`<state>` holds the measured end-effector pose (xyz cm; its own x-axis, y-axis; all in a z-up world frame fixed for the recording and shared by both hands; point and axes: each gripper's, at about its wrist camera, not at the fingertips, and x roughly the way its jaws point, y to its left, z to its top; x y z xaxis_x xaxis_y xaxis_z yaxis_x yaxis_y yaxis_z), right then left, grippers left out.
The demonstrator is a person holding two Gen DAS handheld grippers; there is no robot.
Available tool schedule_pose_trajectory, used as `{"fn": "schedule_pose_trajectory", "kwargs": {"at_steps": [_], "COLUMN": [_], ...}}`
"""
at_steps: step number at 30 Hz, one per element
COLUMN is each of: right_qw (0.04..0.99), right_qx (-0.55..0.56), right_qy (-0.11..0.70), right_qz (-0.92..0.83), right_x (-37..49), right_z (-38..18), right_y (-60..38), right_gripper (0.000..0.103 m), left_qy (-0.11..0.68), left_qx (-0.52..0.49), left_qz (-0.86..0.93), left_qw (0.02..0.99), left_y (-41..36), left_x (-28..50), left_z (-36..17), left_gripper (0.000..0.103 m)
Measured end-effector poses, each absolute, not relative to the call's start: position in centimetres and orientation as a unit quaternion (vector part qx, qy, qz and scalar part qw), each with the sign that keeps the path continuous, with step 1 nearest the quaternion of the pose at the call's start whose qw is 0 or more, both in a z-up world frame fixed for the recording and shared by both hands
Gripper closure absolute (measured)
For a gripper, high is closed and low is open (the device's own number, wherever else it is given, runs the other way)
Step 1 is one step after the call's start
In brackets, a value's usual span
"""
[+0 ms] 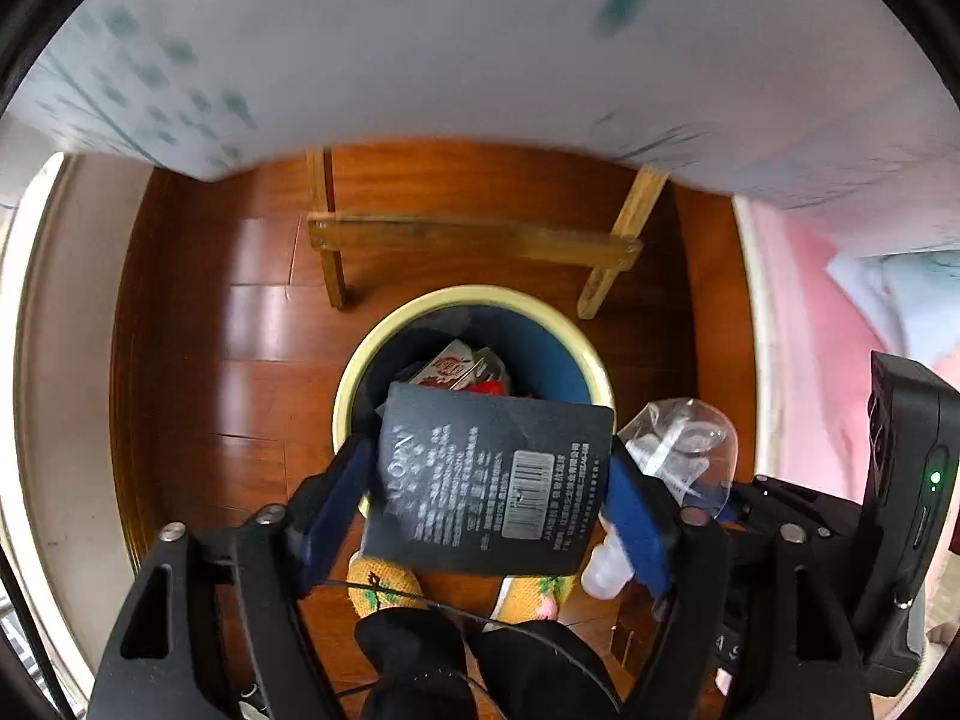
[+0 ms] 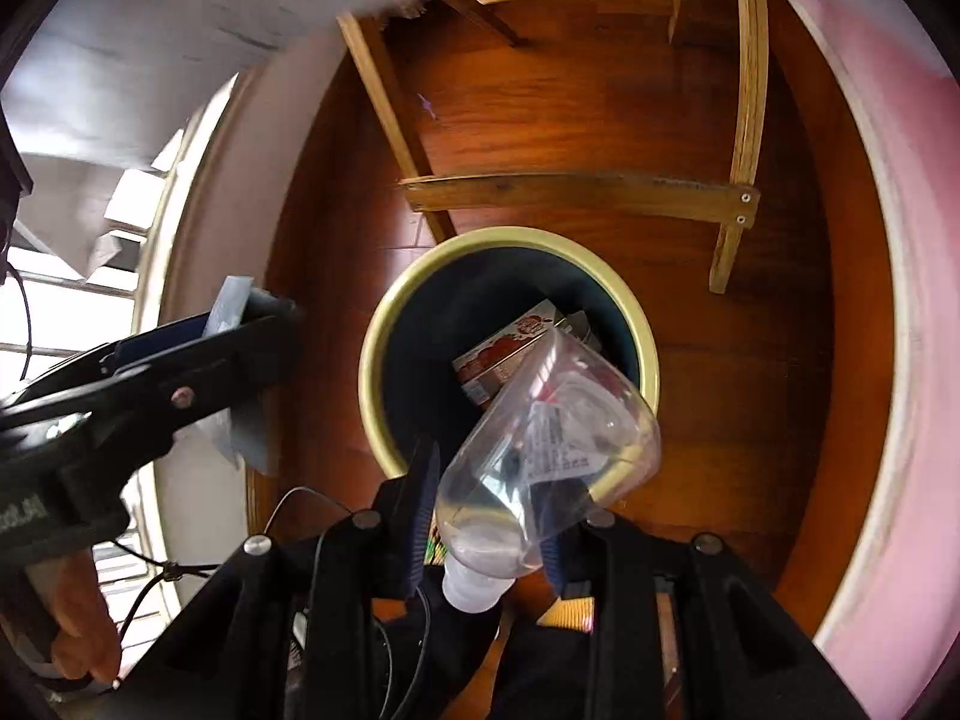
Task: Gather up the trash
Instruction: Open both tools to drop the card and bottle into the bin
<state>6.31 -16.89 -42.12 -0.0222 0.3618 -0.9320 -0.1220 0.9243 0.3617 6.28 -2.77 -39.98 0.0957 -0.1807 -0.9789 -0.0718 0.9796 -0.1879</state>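
My left gripper [image 1: 486, 492] is shut on a black card package [image 1: 489, 480] with white print and a barcode, held flat above the near rim of a round bin [image 1: 360, 360]. The bin [image 2: 384, 324] has a pale yellow rim and dark inside, and holds a red-and-white carton [image 1: 453, 366], which also shows in the right wrist view [image 2: 510, 348]. My right gripper [image 2: 486, 516] is shut on a clear plastic bottle [image 2: 552, 438], cap end toward the camera, held over the bin's near edge. The bottle [image 1: 684, 450] shows right of the black package.
The bin stands on a reddish wooden floor [image 1: 240, 330] under a light wooden stool frame [image 1: 474, 237]. A white sheet [image 1: 480, 48] hangs above. Pink fabric [image 2: 912, 300] lies at the right. The person's yellow patterned slippers [image 1: 384, 585] are below the grippers.
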Motion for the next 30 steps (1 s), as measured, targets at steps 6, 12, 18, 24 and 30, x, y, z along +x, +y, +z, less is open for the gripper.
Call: {"fn": "schedule_pose_trajectory", "kwargs": {"at_steps": [6,12,18,24,30], "right_qw": [0.701,0.704,0.716,0.734,0.749], "right_qx": [0.085,0.096,0.115,0.133,0.146], "right_qy": [0.688,0.688,0.676,0.655,0.634], "right_qz": [0.166,0.148,0.131,0.123,0.121], "right_x": [6.9,7.2,7.4,7.1,6.0], "right_z": [-43.7,-42.6,-38.7,-32.2,-24.2], "right_y": [-16.5,-17.2,-18.1,-18.5,-18.8], "right_gripper": [0.032,0.032,0.032,0.032,0.032], "left_qy": [0.678,0.665,0.649,0.631,0.609], "left_qx": [-0.077,-0.077,-0.078,-0.062,-0.049], "left_qz": [-0.018,-0.003,0.004,-0.002,-0.027], "left_qw": [0.731,0.743,0.756,0.774,0.791], "left_y": [-1.0,0.7,1.4,1.2,1.3], "left_x": [7.0,6.2,5.4,4.8,4.3], "left_z": [-42.1,-40.2,-36.5,-30.1,-22.1], "left_gripper": [0.001,0.001,0.001,0.001,0.001]}}
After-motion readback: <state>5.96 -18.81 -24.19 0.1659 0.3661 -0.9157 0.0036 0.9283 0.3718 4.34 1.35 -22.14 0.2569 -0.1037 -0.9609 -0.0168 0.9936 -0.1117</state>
